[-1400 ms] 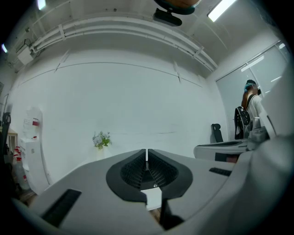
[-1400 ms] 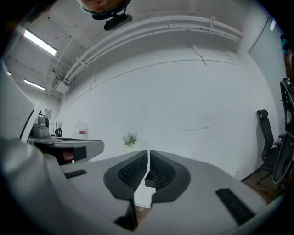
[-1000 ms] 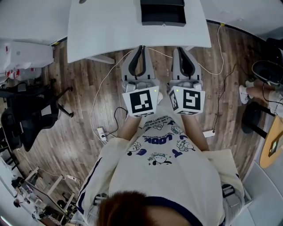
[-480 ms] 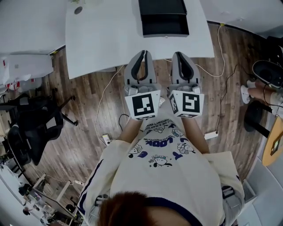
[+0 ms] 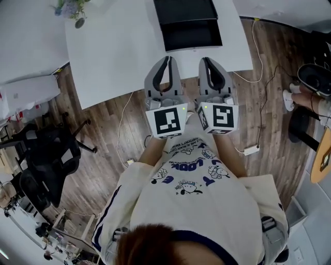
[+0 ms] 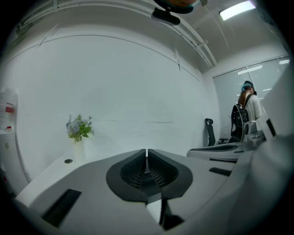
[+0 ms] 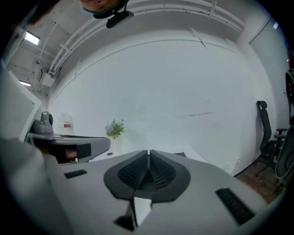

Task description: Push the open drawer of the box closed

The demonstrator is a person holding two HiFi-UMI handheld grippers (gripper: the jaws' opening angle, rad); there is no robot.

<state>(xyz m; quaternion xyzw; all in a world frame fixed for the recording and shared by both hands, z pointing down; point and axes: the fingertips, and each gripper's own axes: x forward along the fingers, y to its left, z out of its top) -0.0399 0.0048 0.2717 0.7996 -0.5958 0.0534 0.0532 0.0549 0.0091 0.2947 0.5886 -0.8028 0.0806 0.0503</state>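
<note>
White desk (image 5: 114,46) on wood floor (image 5: 101,137). Just ahead of left gripper (image 5: 167,58) and right gripper (image 5: 207,60), both pressed together, the box (image 5: 183,9) has its drawer (image 5: 191,35) open.

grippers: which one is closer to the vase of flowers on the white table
The left grey gripper: the vase of flowers stands far left on the white table, with the right grey gripper farther away.

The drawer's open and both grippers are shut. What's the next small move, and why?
Probably ease the right gripper forward over the table toward the drawer front. The drawer stands out of the box toward the person, the gripper sits short of it at the table's near edge, and its shut jaws hold nothing.
</note>
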